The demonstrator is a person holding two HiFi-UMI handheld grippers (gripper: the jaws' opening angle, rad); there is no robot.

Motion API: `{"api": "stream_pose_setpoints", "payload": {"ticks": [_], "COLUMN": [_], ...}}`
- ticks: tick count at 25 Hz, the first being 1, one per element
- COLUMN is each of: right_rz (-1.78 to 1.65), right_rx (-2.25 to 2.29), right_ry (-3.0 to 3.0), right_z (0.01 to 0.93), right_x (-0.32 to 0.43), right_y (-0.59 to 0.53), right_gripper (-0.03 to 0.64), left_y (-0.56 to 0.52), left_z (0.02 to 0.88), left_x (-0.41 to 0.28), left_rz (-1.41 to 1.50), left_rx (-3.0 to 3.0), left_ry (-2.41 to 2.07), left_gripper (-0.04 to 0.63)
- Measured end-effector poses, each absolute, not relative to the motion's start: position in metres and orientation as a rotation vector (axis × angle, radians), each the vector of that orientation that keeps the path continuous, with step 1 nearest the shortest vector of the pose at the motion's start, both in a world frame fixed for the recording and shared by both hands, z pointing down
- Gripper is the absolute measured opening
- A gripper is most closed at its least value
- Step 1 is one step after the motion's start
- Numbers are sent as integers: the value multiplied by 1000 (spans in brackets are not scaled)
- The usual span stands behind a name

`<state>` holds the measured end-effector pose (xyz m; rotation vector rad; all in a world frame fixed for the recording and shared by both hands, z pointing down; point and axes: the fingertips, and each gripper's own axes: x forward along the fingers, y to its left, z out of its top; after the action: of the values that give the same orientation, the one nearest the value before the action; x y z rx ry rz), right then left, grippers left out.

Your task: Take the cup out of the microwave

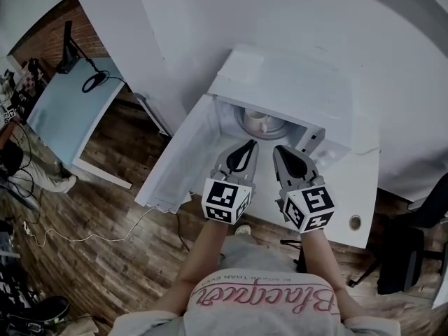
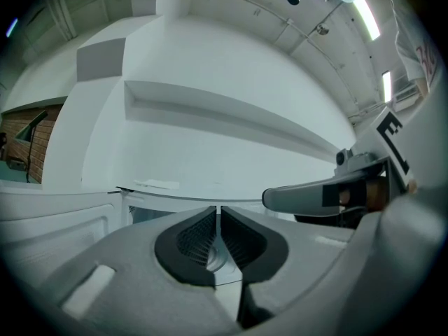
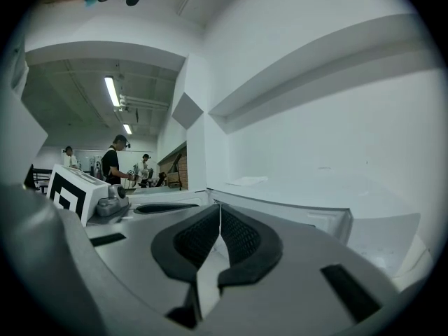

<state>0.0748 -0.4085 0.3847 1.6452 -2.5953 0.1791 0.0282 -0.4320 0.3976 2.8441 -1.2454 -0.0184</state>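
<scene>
- Grey shirt (image 1: 259,306) with pink lettering fills the bottom of the head view. Both forearms reach from it toward the microwave (image 1: 280,75).
- Microwave: white, sits on a white table (image 1: 367,205). Its door (image 1: 183,156) is swung wide open to the microwave's left, so the cavity is exposed.
- Cup (image 1: 257,122): white, handle visible, upright on the turntable (image 1: 274,127) inside the microwave cavity. Not yet out, nothing touching it.
- Left gripper (image 1: 249,144): just in front of the microwave opening, tips toward the cavity, near the cup but apart from it. Left gripper view shows the left pads (image 2: 194,238) pressed together, only a hairline slit between them, nothing held.
- Right gripper (image 1: 280,148): just beside the left one, also at the microwave opening and clear of the cup. Right gripper view shows the right pads (image 3: 199,238) together, jaws closed and empty.
- Marker cubes (image 1: 225,200) sit at the rear of both grippers, on the side away from the microwave.
- Wood floor (image 1: 119,208) lies below and left of the microwave.
- Pale blue desk (image 1: 70,110) stands well left of the microwave, with a black lamp arm (image 1: 68,47) on it.
- Black chair (image 1: 406,250) stands to the microwave's right, beyond the table edge.
</scene>
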Motion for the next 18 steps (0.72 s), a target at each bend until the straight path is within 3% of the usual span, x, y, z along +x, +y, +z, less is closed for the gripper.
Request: {"api": "stream_pose_setpoints", "payload": {"ticks": [18], "right_rz": [249], "right_rx": [1651], "right_ry": [-2538], "right_z": [423], "right_x": [62], "right_y": [-464], "right_gripper": [17], "left_y": [-481], "left_z": [424], "left_x": [13], "left_rz": [35], "left_rx": [2818], "left_ry": [-1196], "left_gripper": [5]}}
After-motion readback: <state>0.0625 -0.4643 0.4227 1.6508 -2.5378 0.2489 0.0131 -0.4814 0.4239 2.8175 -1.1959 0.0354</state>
